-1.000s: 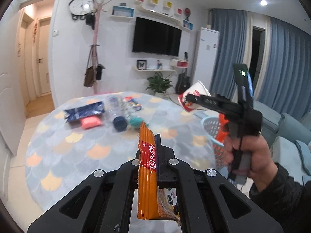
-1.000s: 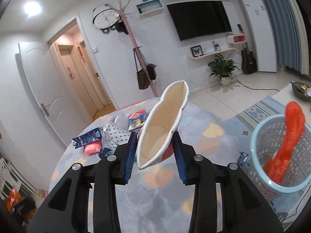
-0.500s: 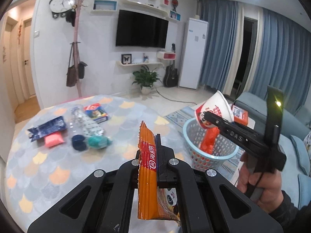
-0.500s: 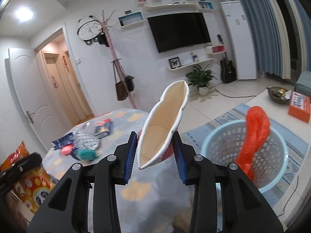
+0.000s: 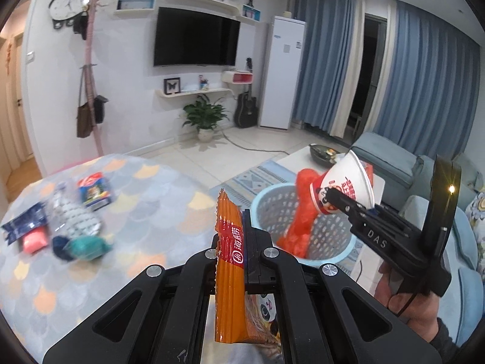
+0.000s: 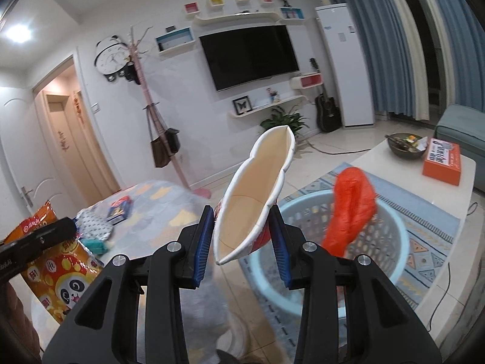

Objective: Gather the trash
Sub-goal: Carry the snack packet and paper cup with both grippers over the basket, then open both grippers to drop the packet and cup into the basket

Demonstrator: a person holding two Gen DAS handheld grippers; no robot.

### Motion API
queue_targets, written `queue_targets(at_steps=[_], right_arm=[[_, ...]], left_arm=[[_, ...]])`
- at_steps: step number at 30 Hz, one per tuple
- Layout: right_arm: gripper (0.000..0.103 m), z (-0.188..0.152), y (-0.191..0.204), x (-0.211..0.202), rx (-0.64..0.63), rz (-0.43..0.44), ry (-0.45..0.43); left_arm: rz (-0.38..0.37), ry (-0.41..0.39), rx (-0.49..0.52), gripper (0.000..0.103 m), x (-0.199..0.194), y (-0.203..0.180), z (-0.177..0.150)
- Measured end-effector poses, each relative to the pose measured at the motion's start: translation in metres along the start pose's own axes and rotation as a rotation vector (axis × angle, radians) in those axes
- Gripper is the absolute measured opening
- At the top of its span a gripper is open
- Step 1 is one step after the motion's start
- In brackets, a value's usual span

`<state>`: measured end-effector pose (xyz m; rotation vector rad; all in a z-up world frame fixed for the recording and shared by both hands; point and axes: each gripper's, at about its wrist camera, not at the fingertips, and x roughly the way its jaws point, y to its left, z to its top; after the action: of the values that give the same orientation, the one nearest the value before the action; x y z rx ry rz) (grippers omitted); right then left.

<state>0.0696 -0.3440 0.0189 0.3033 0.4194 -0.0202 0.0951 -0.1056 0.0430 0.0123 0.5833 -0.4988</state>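
The right tongs (image 6: 241, 247) were clamped on a squashed paper noodle cup (image 6: 257, 194), held tilted with its long axis rising away from the jaws, and the pale blue basket (image 6: 391, 221) lay just ahead and below to the right, so this pair looked the nearer to a drop. The left tongs (image 5: 242, 242) were closed edge-on over an orange snack bag (image 5: 229, 261) standing upright, with the basket (image 5: 266, 203) farther off to their right. A red plastic bag (image 6: 351, 206) already stuck out of it, while more wrappers (image 5: 92, 192) lay back on the table (image 5: 145, 206).
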Motion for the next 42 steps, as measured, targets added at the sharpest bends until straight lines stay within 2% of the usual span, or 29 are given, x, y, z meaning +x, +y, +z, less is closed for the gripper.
queue_targets(at_steps=[11, 19, 29, 31, 32, 33, 35, 37, 42], right_arm=[[0.034, 0.003, -0.061, 0.013, 0.031, -0.114, -0.004], [0.035, -0.002, -0.089, 0.036, 0.040, -0.154, 0.043], [0.037, -0.016, -0.109, 0.054, 0.059, -0.162, 0.108], [0.037, -0.021, -0.111, 0.057, 0.060, -0.158, 0.126], [0.038, -0.023, -0.111, 0.060, 0.060, -0.162, 0.142], [0.040, -0.025, -0.113, 0.062, 0.060, -0.165, 0.150], [0.049, -0.028, -0.113, 0.064, 0.059, -0.175, 0.162], [0.054, -0.031, -0.114, 0.063, 0.060, -0.181, 0.164], [0.055, -0.033, -0.117, 0.060, 0.095, -0.178, 0.162]], left_arm=[[-0.143, 0.008, 0.028, 0.000, 0.068, -0.049, 0.042], [-0.148, 0.069, 0.051, 0.000, 0.126, -0.070, 0.046], [-0.125, 0.149, 0.056, 0.000, 0.169, -0.078, 0.037], [-0.126, 0.168, 0.052, 0.003, 0.177, -0.079, 0.037], [-0.133, 0.182, 0.049, 0.009, 0.182, -0.078, 0.037], [-0.140, 0.201, 0.047, 0.024, 0.186, -0.078, 0.036], [-0.125, 0.226, 0.045, 0.045, 0.193, -0.077, 0.033], [-0.107, 0.229, 0.046, 0.047, 0.194, -0.074, 0.031], [-0.095, 0.213, 0.025, 0.047, 0.184, -0.064, 0.036]])
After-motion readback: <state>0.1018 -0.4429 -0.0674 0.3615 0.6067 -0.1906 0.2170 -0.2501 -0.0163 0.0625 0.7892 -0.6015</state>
